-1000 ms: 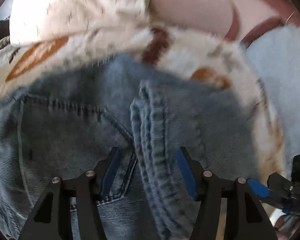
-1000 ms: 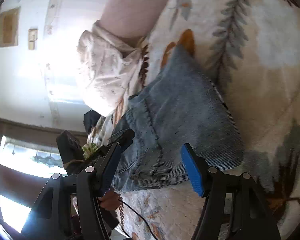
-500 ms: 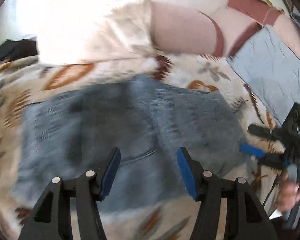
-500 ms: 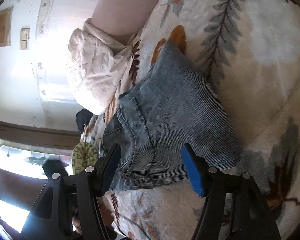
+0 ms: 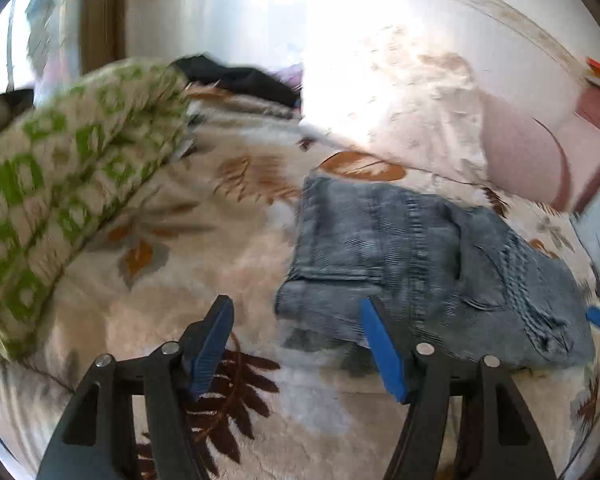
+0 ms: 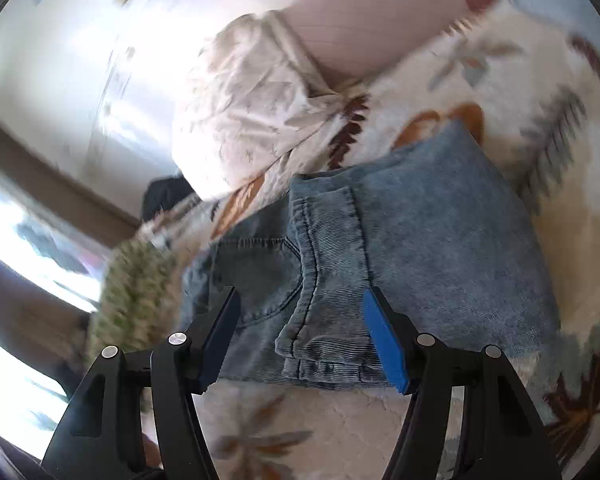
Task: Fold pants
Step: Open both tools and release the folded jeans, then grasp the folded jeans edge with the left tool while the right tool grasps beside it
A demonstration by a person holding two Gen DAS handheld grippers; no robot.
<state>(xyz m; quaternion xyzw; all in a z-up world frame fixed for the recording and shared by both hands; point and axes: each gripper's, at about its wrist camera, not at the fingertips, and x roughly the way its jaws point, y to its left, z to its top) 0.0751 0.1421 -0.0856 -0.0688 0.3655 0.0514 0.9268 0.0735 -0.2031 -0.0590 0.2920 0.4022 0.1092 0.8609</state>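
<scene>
Left gripper (image 5: 296, 340) is seen with jaws parted wide and nothing between them; they have just been opening further, held over the leaf-print blanket (image 5: 148, 288) beside the near left corner of the folded jeans (image 5: 412, 256). Right gripper (image 6: 300, 332) is also spread apart with no cloth pinched, hovering over the near hem edge of the jeans. Jeans are laid folded in a compact stack on the blanket, back pocket and seam facing up. A white pillow (image 5: 400, 100) is seen behind the jeans, a green-patterned pillow (image 5: 60, 184) off to the left, dark clothing (image 5: 236, 78) further back
</scene>
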